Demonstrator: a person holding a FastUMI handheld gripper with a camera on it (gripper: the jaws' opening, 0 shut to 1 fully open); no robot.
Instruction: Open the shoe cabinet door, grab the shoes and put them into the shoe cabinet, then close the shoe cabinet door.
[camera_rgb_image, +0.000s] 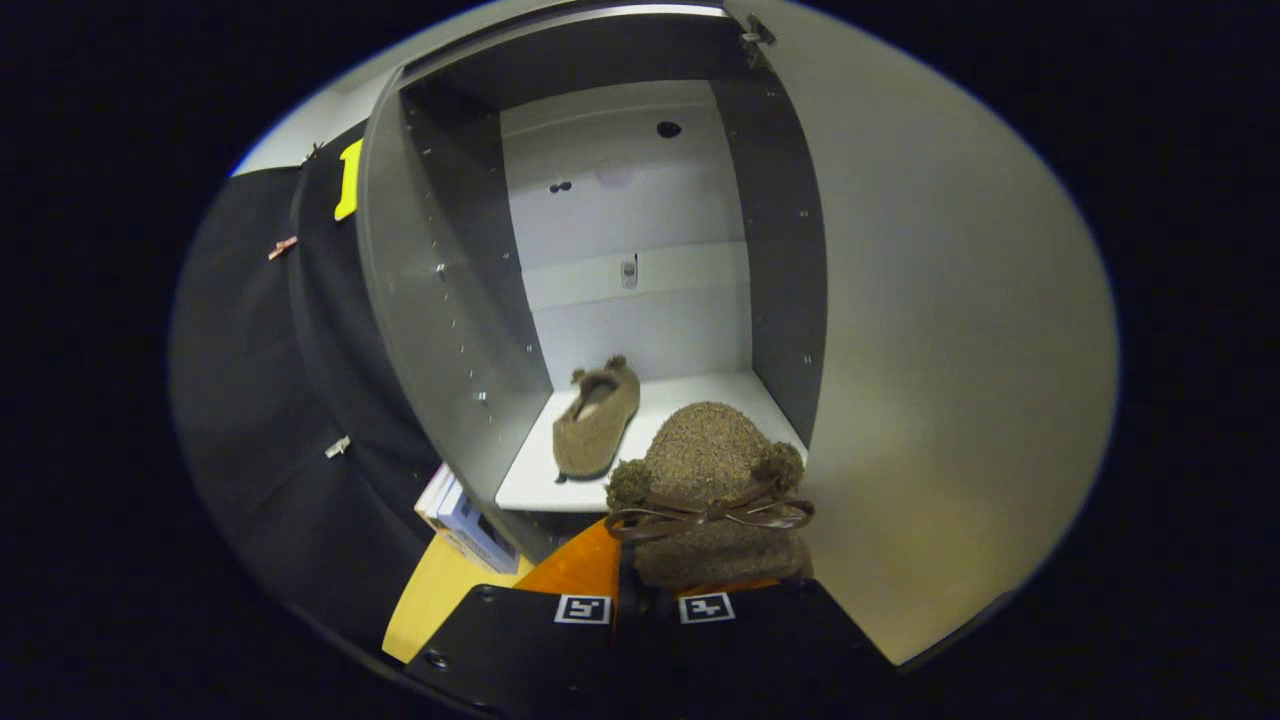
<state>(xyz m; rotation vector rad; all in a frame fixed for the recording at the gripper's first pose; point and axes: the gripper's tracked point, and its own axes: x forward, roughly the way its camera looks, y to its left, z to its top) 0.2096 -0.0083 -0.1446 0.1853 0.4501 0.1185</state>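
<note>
Gripped between your fingers, the gripper (645, 600) is closed narrow on slipper number 2 (712, 490), a fuzzy brown one with a bow and 2 pompoms; both fingers seem to press its heel end, though the contact itself is hidden behind the slipper. It hangs just ahead of the fingers at the front lip of the shelf (700, 395), its long axis running straight away from you, toe toward the cabinet's back wall (630, 215).

To finish this step well, carry it forward over the shelf, keep it level, and set it down on the bare right half, clear of the open door (950, 330) (which stands just to your right). Release only once the sole rests flat.

Slipper number 1 (597, 418) already lies on the shelf's left half, its long axis roughly parallel, heel opening toward the back, so match that line.

Outside, below the cabinet's left wall (440, 300), sits a small box (468, 520).
</note>
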